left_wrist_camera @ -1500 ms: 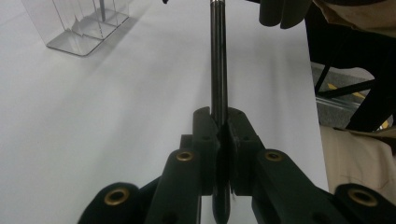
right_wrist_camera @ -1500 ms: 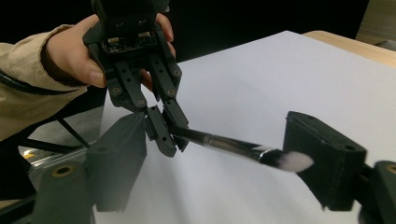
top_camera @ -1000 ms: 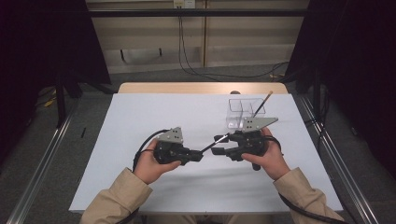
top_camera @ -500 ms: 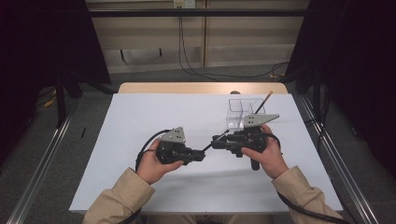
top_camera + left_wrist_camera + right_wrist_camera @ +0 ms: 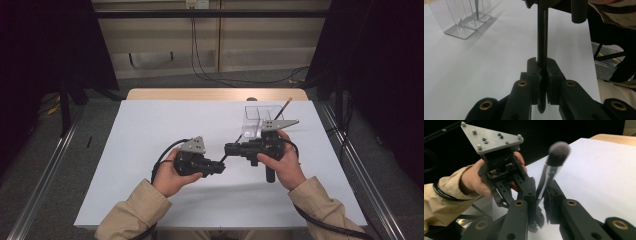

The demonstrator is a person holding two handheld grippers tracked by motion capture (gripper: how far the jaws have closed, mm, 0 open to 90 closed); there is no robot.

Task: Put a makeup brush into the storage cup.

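A makeup brush (image 5: 223, 158) with a black handle, silver ferrule and grey bristle head (image 5: 558, 150) spans the gap between both grippers above the white table. My left gripper (image 5: 218, 168) is shut on the handle's end (image 5: 542, 50), which rises straight from its jaws. My right gripper (image 5: 229, 148) faces it from the right. Its jaws have just been closing, and its pads now press on the ferrule (image 5: 546, 180). In the right gripper view my right gripper (image 5: 539, 195) looks at the left gripper (image 5: 499, 167) and the hand that holds it.
A clear plastic organizer (image 5: 257, 120) stands at the back right of the white table (image 5: 150, 130), with a thin stick-like tool (image 5: 286, 105) leaning out of it. The same organizer (image 5: 464, 20) appears in the left gripper view. Metal rails run along both sides of the table.
The right gripper's jaws have closed onto the brush. Both hands have stayed almost where they were, near the table's middle.
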